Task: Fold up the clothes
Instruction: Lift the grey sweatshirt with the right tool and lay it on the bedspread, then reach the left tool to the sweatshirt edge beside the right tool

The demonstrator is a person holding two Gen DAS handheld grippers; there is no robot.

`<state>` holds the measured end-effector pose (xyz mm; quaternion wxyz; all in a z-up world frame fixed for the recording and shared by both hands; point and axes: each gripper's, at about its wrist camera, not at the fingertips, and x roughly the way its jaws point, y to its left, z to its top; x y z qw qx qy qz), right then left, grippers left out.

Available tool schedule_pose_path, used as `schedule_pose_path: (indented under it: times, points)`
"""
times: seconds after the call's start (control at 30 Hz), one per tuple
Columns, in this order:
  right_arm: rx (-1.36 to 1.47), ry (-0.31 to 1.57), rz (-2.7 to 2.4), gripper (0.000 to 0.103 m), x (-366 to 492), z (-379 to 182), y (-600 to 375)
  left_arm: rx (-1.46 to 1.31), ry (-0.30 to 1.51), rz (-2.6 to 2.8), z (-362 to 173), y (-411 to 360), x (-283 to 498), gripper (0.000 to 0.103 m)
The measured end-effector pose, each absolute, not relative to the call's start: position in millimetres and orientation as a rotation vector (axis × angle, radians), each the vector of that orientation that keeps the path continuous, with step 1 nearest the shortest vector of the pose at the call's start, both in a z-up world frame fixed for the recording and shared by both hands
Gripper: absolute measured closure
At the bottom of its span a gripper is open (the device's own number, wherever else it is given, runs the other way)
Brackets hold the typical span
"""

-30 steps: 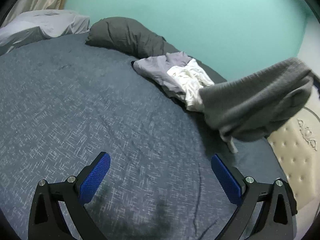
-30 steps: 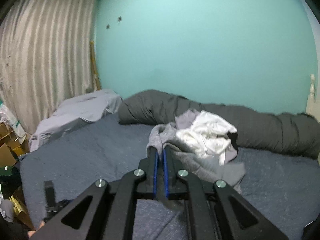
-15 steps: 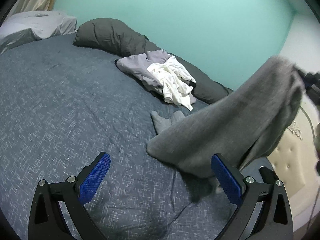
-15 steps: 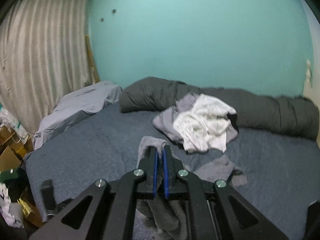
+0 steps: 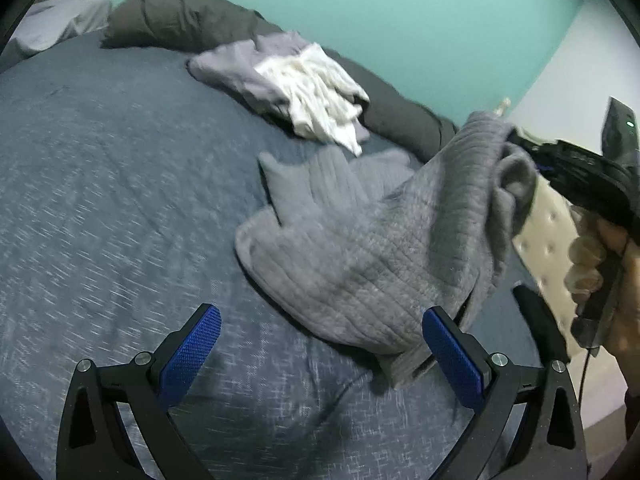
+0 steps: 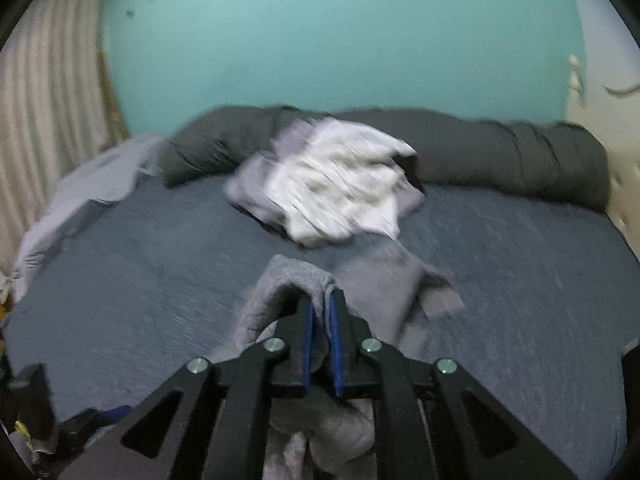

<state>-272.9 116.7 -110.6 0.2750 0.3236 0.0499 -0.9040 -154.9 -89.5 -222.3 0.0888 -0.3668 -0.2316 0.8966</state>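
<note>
So, grey sweater (image 5: 360, 248) soft, floppy; right gripper (image 6: 320, 320) pinching bunched edge, left gripper (image 5: 320, 352) wide open, should grab hem.

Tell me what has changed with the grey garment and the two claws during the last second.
The right claw, shut on the grey garment, carried it away from the clothes pile and lowered it; most of it now lies spread on the bed. Nothing was let go. The left claw stayed open and empty; the pile stayed put.
</note>
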Motion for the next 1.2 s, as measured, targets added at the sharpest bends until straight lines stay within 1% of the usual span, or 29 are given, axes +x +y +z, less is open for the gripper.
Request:
schedule_pose_path:
  times: [0.03,0.07,0.1,0.17,0.23,0.27,0.37,0.47,0.6,0.83,0.87,0.9,1.0,1.1,1.2]
  points:
    - [0.895,0.146,-2.454,0.082,-276,-122,122,-1.103,-0.671,2.661,-225,-85,-156,0.0]
    - [0.918,0.154,-2.48,0.069,-279,-132,128,-1.114,-0.653,2.653,-227,-81,-158,0.0]
    - [0.948,0.149,-2.509,0.061,-281,-143,138,-1.125,-0.635,2.646,-230,-76,-159,0.0]
    - [0.983,0.104,-2.533,0.06,-280,-159,156,-1.134,-0.617,2.636,-233,-71,-161,0.0]
    - [1.0,0.033,-2.562,0.046,-274,-172,177,-1.144,-0.603,2.63,-235,-67,-161,0.0]
    - [0.999,-0.011,-2.577,0.043,-269,-177,189,-1.148,-0.597,2.625,-236,-65,-162,0.0]
    - [0.969,-0.171,-2.581,0.043,-245,-189,222,-1.16,-0.591,2.605,-240,-60,-163,0.0]
    - [1.035,-0.294,-2.527,0.043,-229,-215,239,-1.161,-0.584,2.569,-242,-51,-164,0.0]
    - [1.085,-0.393,-2.426,0.043,-217,-239,239,-1.15,-0.532,2.557,-242,-36,-164,0.0]
    - [1.035,-0.286,-2.374,0.043,-224,-245,205,-1.161,-0.458,2.555,-245,-18,-169,0.0]
    - [1.041,-0.281,-2.365,0.053,-227,-248,204,-1.163,-0.455,2.55,-246,-17,-171,0.0]
    - [1.047,-0.276,-2.355,0.086,-229,-252,203,-1.166,-0.456,2.544,-246,-15,-173,0.0]
    - [1.051,-0.315,-2.357,0.098,-229,-260,212,-1.171,-0.46,2.53,-248,-12,-178,0.0]
    - [1.031,-0.4,-2.379,0.099,-221,-261,233,-1.174,-0.454,2.525,-249,-8,-182,0.0]
    - [1.005,-0.533,-2.406,0.099,-210,-260,257,-1.179,-0.461,2.52,-251,-6,-185,0.0]
